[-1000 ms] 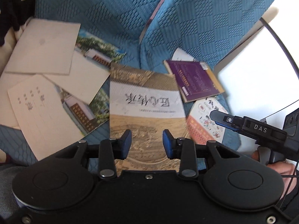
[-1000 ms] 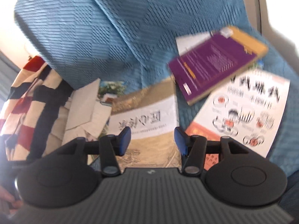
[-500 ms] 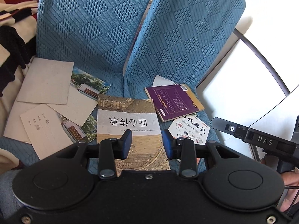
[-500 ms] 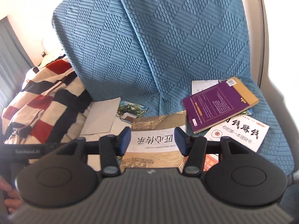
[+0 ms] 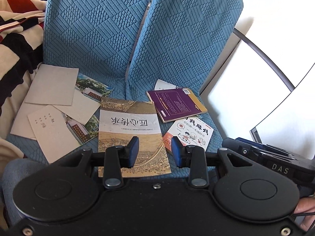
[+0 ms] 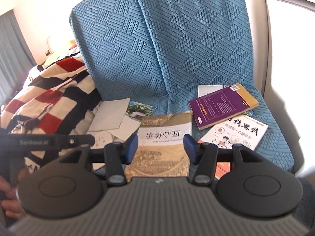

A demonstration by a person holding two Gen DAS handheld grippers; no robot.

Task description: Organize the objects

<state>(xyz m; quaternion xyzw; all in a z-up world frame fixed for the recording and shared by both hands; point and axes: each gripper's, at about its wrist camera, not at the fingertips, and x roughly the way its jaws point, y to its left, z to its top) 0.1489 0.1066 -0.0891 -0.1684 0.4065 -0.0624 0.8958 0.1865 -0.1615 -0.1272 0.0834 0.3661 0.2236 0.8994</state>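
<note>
Where books (image 5: 132, 135) litter the blue seat (image 5: 116, 90) (perhaps a sofa), both tongs gape empty.

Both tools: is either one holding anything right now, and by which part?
Nothing is held. The left tool and right tool both hang open above the tan book, which lies flat on the blue seat cover, untouched.

The black left gripper (image 5: 155, 152) tilts downward, its two blue-padded fingers (image 5: 133, 151) parted with nothing between them. The black and grey right gripper (image 6: 160, 148) tilts down likewise – its blue pads (image 6: 131, 148) stand wider apart, also empty. Beside each gripper the other's black handle shows at the frame edge, with part of the person's hand (image 6: 8, 194) gripping it – fingers only.
</note>
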